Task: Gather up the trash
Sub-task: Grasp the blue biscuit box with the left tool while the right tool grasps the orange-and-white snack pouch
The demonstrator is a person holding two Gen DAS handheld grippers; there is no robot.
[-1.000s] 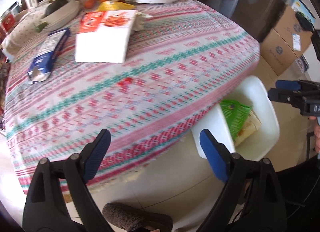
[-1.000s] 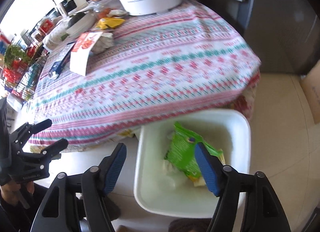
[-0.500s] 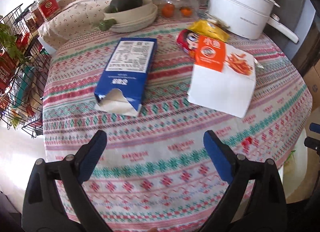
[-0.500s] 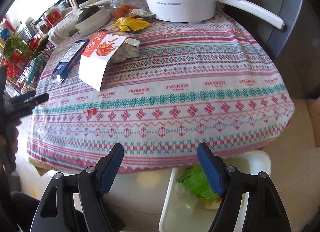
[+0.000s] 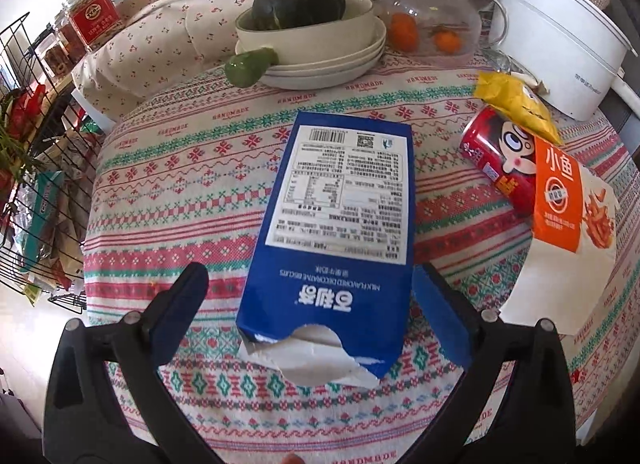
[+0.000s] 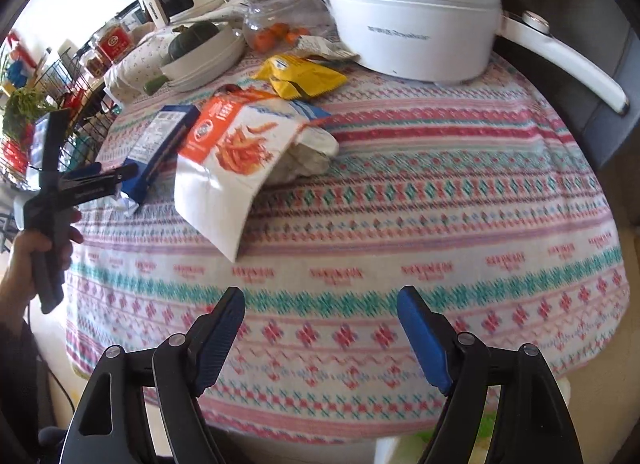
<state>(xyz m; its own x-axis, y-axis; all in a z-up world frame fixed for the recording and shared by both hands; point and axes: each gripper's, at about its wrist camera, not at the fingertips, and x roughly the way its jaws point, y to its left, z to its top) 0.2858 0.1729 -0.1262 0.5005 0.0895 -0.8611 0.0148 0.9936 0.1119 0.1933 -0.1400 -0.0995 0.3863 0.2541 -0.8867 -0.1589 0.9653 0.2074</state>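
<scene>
The left gripper [image 5: 310, 304] is being held over the torn end of the blue box [image 5: 336, 232], its jaws opening wide either side of it — the pads are not pressing. The box is lying flat near the table's [image 6: 400, 200] left edge, beside the orange-and-white bag [image 6: 236, 152]. The right gripper [image 6: 320, 328] is being held above the near edge, jaws opening — nothing between them.

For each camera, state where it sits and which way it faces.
Left wrist: on the left gripper, angled down at the blue box lying between its opening fingers, untouched.
Right wrist: on the right gripper, facing across the table; its jaws are opening with nothing between them; the person's hand shows at left.
Shared: blue box, white and orange bag, white pot.
</scene>
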